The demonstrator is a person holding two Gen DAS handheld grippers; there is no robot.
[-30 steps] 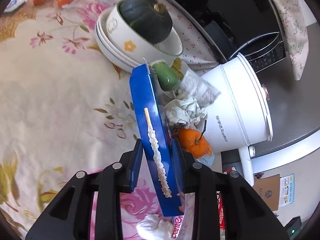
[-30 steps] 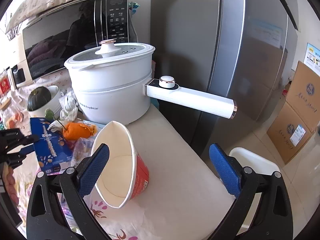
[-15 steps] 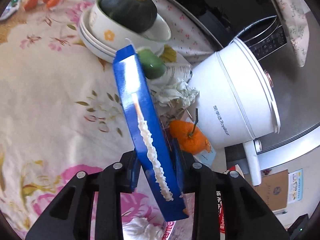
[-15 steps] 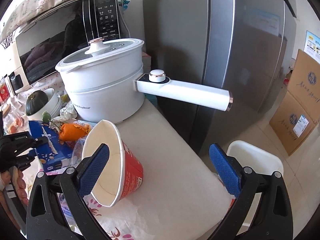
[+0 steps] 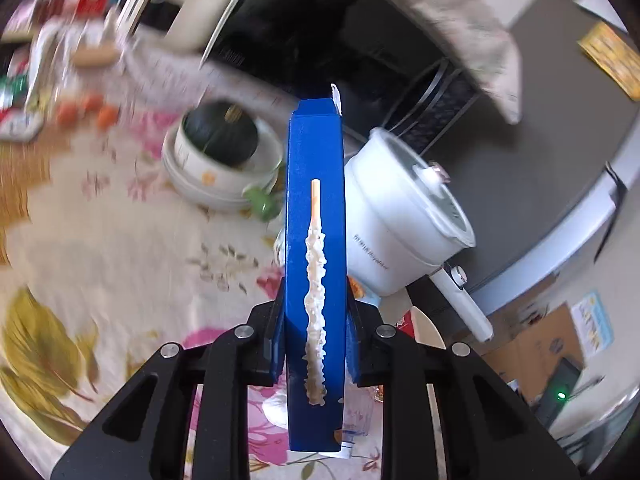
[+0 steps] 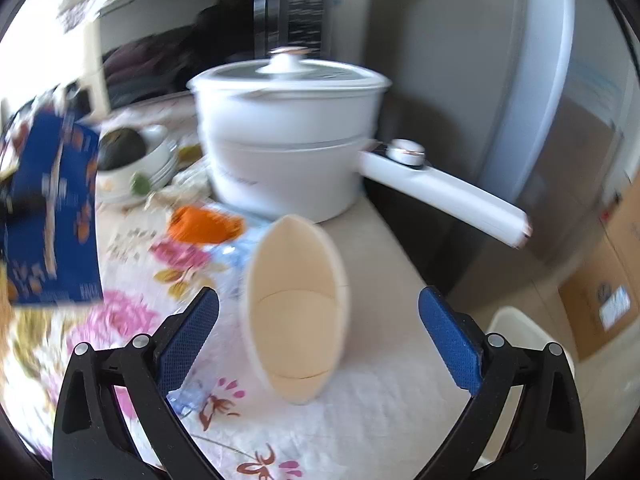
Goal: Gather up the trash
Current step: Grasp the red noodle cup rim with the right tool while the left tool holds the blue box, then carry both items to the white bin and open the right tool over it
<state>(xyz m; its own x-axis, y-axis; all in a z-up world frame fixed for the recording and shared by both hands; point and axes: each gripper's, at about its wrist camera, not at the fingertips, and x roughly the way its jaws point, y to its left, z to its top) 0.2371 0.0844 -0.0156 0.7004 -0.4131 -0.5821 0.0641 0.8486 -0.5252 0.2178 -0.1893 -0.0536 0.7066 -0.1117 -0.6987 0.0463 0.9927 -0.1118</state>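
My left gripper point(image 5: 316, 332) is shut on a blue snack box point(image 5: 316, 248) printed with a coated biscuit stick, held upright above the floral tablecloth. The box also shows at the left of the right wrist view point(image 6: 52, 216), lifted off the table. My right gripper point(image 6: 318, 332) is open, and an empty paper noodle cup point(image 6: 296, 312) lies on its side between the jaws, mouth toward me. An orange wrapper-like piece point(image 6: 204, 226) and clear plastic litter point(image 6: 232, 252) lie beyond the cup.
A white electric pot point(image 6: 288, 128) with a long handle point(image 6: 444, 192) stands behind the cup near the table's right edge. Stacked bowls holding a dark green squash point(image 5: 220, 140) sit at the back. A white bin point(image 6: 520, 340) stands on the floor at right.
My left gripper has lifted the blue box up off the table and turned it upright. My right gripper has moved in so that the cup now lies between its open jaws.
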